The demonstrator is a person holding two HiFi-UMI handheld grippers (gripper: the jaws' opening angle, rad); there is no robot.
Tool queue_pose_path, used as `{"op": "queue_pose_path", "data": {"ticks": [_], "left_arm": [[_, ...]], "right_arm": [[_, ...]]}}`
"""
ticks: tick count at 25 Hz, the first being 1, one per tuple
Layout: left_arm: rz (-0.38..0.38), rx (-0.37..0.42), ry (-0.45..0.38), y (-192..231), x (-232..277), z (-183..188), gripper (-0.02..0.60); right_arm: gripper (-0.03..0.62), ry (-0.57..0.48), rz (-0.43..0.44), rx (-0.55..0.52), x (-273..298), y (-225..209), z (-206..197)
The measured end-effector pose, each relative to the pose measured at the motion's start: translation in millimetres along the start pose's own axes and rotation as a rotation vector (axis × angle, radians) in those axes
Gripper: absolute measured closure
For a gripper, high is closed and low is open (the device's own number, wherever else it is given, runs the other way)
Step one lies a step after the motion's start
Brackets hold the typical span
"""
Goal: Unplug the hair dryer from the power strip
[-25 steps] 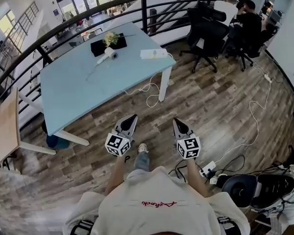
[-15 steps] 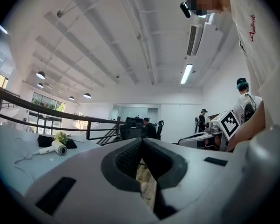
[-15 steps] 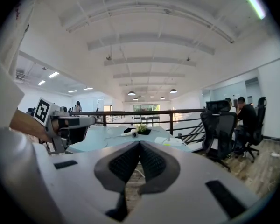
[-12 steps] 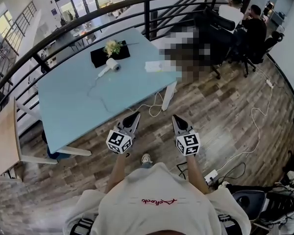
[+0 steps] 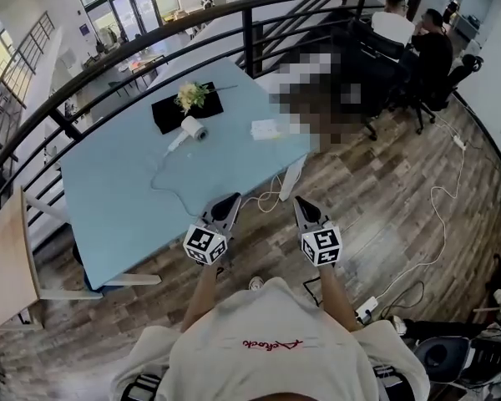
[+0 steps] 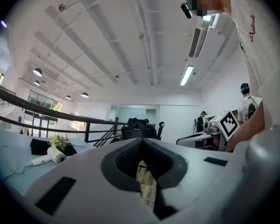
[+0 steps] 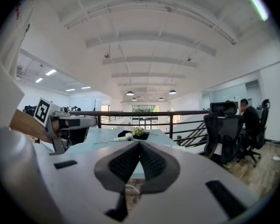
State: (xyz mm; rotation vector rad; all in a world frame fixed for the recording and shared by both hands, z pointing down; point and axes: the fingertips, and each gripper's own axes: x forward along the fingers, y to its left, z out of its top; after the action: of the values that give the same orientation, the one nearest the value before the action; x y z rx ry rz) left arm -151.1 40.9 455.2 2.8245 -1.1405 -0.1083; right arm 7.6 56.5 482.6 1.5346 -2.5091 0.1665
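Note:
A white hair dryer (image 5: 186, 129) lies on the light blue table (image 5: 125, 207), beside a black mat with flowers (image 5: 186, 105). Its thin cord (image 5: 162, 176) curls over the tabletop. A white power strip (image 5: 265, 129) rests near the table's right edge, and a white cable (image 5: 271, 199) hangs below that edge. My left gripper (image 5: 230, 200) and right gripper (image 5: 300, 202) are both shut and empty, held side by side just short of the table's near edge. The dryer (image 6: 48, 156) shows far off in the left gripper view past the shut gripper (image 6: 141, 143). It is also distant (image 7: 125, 137) beyond the right gripper (image 7: 139, 144).
A black railing (image 5: 150, 36) curves behind the table. People sit in black office chairs (image 5: 401, 61) at the back right. A wooden table (image 5: 7, 261) stands at the left. Cables and another power strip (image 5: 366, 309) lie on the wood floor at the right.
Both grippers have moved forward together toward the table. Its near edge is now just in front of their tips. Both stay shut.

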Motion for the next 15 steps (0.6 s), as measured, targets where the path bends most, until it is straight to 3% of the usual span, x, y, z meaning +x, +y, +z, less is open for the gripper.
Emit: {"op": "queue_pose_path", "data": {"ticks": [15], "left_arm": [[-0.035, -0.021, 0.017, 17.1, 5.5, -14.4, 0.572]], "right_arm": [[0.576, 0.023, -0.018, 0.007, 17.4, 5.7, -11.5]]}}
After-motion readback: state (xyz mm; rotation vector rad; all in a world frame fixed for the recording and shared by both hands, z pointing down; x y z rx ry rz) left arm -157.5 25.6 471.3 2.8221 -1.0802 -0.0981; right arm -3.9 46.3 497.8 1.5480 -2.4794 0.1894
